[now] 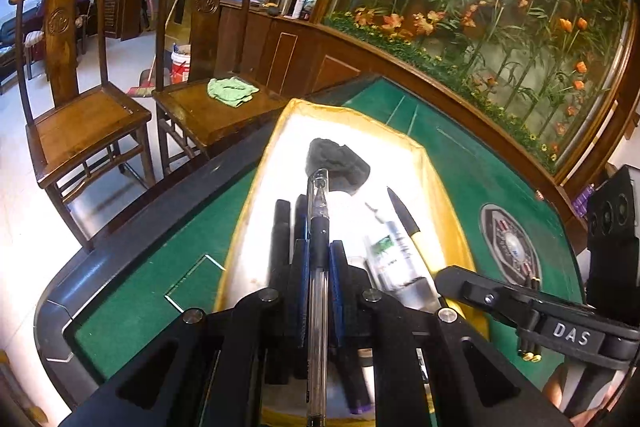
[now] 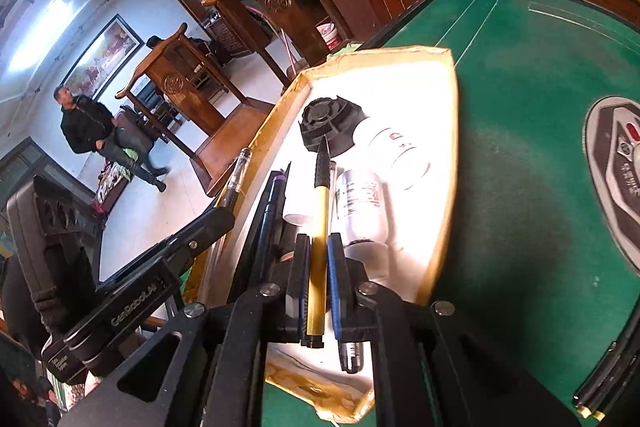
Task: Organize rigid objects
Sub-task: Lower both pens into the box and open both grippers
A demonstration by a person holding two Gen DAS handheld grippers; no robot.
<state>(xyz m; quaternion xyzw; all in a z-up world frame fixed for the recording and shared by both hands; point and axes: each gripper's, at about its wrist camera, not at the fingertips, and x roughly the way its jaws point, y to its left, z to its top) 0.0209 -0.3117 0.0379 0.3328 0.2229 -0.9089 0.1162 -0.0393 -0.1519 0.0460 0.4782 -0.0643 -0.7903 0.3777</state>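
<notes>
A shallow gold-rimmed cardboard tray point(image 1: 276, 131) with a white floor lies on the green table; it also shows in the right wrist view point(image 2: 444, 195). My left gripper point(image 1: 318, 255) is shut on a clear ballpoint pen point(image 1: 319, 211) with a black grip, held over the tray. My right gripper point(image 2: 319, 247) is shut on a yellow pen with a black tip point(image 2: 320, 211), also over the tray. In the tray lie a black round plastic part point(image 2: 330, 125), white bottles point(image 2: 394, 151), a silver can point(image 2: 360, 203) and dark markers point(image 1: 280, 227).
The green felt table point(image 1: 132, 291) has a round emblem point(image 1: 510, 243) to the right of the tray. Two wooden chairs point(image 1: 80, 115) stand beyond the table's far-left edge, one holding a green cloth point(image 1: 230, 91). A flower display point(image 1: 500, 19) backs the table. A person point(image 2: 92, 131) stands far off.
</notes>
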